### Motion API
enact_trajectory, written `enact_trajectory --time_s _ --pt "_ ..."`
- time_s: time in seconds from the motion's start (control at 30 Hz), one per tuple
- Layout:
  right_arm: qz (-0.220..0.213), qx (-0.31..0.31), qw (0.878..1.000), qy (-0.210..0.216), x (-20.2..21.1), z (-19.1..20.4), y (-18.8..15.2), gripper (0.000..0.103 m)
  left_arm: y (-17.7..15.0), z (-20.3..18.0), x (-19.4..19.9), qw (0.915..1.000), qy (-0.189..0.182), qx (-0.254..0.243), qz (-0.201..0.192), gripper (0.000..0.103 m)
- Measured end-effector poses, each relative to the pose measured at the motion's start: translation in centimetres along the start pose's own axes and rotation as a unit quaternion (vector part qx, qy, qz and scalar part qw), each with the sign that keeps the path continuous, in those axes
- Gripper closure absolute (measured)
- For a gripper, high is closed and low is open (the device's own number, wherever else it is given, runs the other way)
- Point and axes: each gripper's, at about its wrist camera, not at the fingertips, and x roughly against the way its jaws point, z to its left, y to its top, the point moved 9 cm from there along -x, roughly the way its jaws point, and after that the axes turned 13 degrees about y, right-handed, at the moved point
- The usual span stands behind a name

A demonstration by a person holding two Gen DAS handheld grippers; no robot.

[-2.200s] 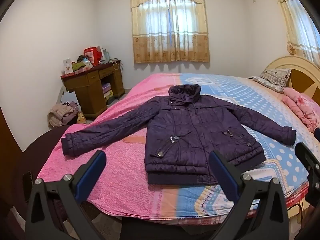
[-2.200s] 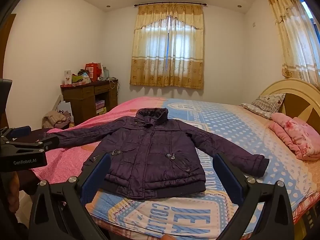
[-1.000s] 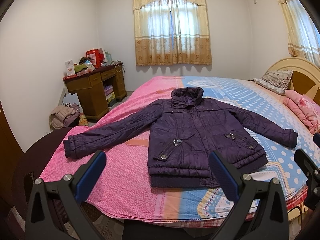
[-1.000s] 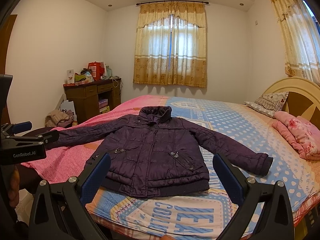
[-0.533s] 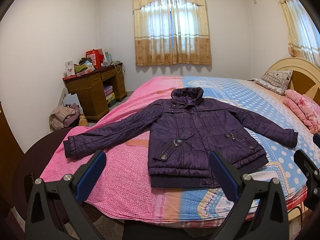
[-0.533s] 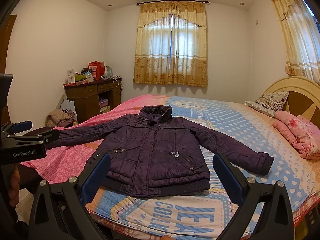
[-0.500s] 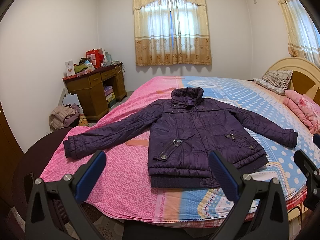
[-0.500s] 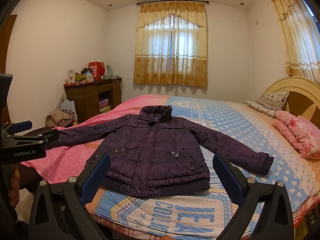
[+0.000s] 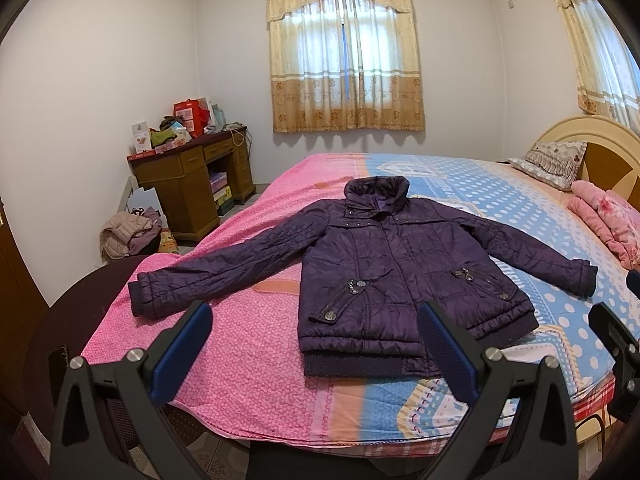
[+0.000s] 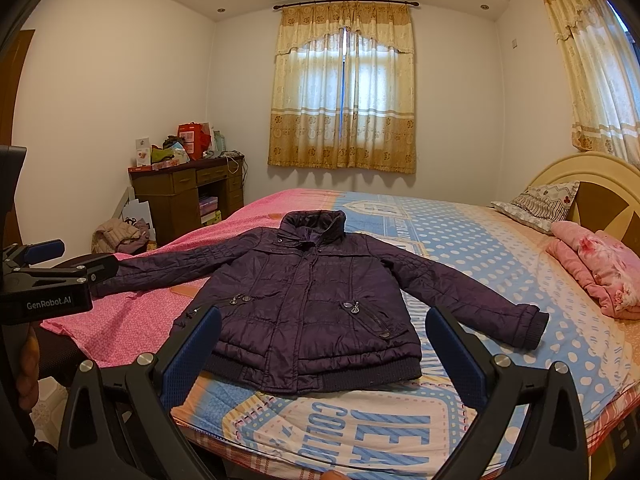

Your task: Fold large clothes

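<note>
Held level off the foot edge of the bed [image 9: 260,380], well short of the cloth: left gripper [image 9: 316,344] with its blue-padded fingers [image 9: 182,346] spread wide and nothing between them, pointing toward the hem and the near sleeve. Same pose for the right gripper [image 10: 322,346], fingers [image 10: 456,350] wide apart and empty, aimed straight along the bed at the middle of the garment. Seen from the right wrist view, left gripper at the far left, roughly level with the mattress, with what looks like part of a hand [image 10: 26,364] on its grip below, though too close to the frame edge to be sure. Spread flat and face up on the pink and blue bedspread: purple quilted jacket [image 9: 400,268], front closed, collar toward the curtained window [image 9: 346,50], hem toward the grippers, both sleeves stretched out to either side. Touched by neither gripper.
</note>
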Motion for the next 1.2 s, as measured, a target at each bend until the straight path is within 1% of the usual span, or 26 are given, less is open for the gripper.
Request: enact_trajectory --time_s 0.77,0.9,1.0,1.13,1.2 --pt "0.003 -0.001 1.000 0.003 -0.2 0.3 -0.6 0.001 0.1 0.8 -0.6 1.0000 0.005 -0.002 0.001 0.000" --pt "-0.001 -0.007 1.000 0.024 -0.6 0.3 -0.7 0.001 -0.3 0.7 -1.1 0.9999 0.009 -0.005 0.004 0.000" --pt "0.003 -0.015 0.999 0.051 -1.1 0.2 -0.9 0.001 -0.7 0.4 -1.6 0.9998 0.014 -0.010 0.006 0.000" --pt "-0.012 -0.026 0.998 0.055 -1.6 -0.9 -1.3 0.001 -1.1 0.0 -2.8 0.9994 0.026 -0.020 0.011 0.000" --pt "-0.019 -0.030 0.998 0.046 -2.0 -2.0 -1.5 0.001 -1.3 -0.1 -3.4 0.9991 0.033 -0.025 0.012 0.000"
